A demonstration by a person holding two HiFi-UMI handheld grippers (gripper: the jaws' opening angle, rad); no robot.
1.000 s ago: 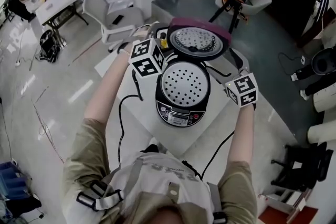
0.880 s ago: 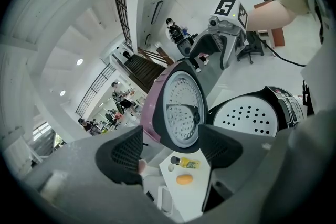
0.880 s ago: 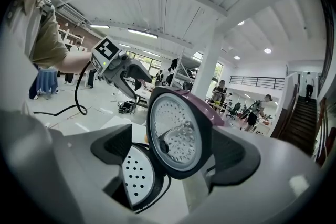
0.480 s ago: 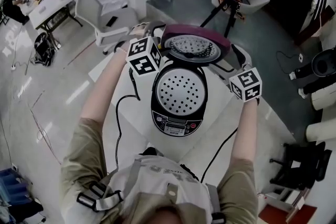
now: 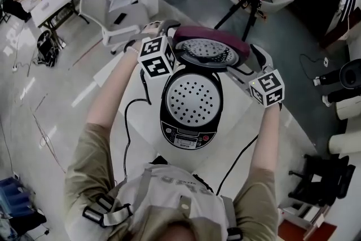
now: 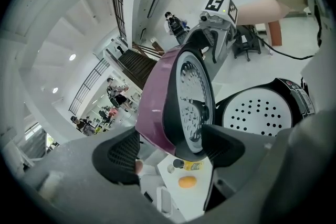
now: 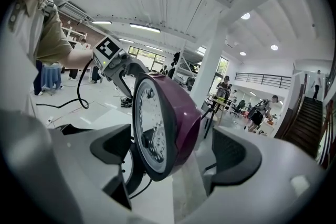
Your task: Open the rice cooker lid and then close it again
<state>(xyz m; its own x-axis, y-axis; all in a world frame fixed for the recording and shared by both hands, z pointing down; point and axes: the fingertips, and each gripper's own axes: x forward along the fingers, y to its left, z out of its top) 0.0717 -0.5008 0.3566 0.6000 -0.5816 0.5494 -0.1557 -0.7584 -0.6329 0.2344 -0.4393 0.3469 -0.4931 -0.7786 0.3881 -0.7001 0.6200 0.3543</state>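
Between the jaws of my left gripper, which had just been opening, and my right gripper, also apart, stood the round purple plastic lid, tipped up behind the black rice cooker on the white table. Neither side clamped it, fyi.

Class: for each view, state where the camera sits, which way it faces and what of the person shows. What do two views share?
Left gripper view: on the left gripper, looking along its jaws, which have just been opening, apart round the raised lid; right arm beyond.
Right gripper view: on the right gripper, looking along its open jaws, lid between; left arm beyond.
Head view: on the head, facing steeply down at the cooker; arms, chest, both grippers show.
Shared: the gripper views face each other across the lid.
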